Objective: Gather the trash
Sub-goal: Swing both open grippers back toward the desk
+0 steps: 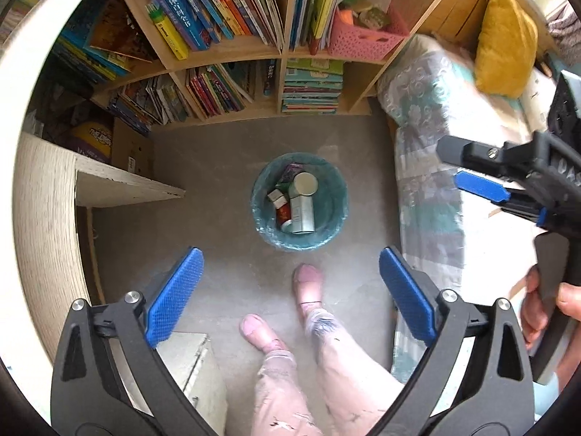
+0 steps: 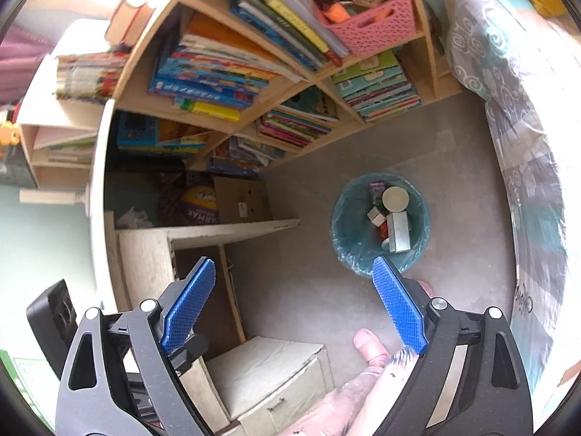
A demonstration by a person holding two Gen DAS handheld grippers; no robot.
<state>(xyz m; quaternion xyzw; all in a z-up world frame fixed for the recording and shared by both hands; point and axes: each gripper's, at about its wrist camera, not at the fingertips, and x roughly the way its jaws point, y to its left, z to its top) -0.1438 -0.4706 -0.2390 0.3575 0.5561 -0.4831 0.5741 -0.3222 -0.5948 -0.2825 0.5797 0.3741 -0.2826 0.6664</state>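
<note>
Trash bin (image 1: 299,201), lined w/ a blue-green bag, stands on the grey floor (image 1: 225,167) between the bookshelf (image 1: 232,54) and the bed (image 1: 428,138). Inside: a pale round lid or cup, a silvery-green carton, small boxes, something red. No loose trash visible on the floor in either view, so collecting looks mostly done, or the next piece is out of frame.

Left tongs (image 1: 288,290) spread wide, holding nothing, hanging above the person's pink-socked feet (image 1: 308,283), just short of the bin. Right tongs (image 2: 294,301) likewise released and empty; in the left view they show at the far right edge, over the bed.

Risks, imo:
- Bin is light and the liner loose; a low swing of either tongs could tip it or drag the bag off the rim.
- Feet are v. near the bin; a step fwd could kick it over.
- Carton stands tall inside; more trash dropped from height could bounce out.
- Bench (image 1: 120,181) edge juts on the left; tongs may clip it when turning.
</note>
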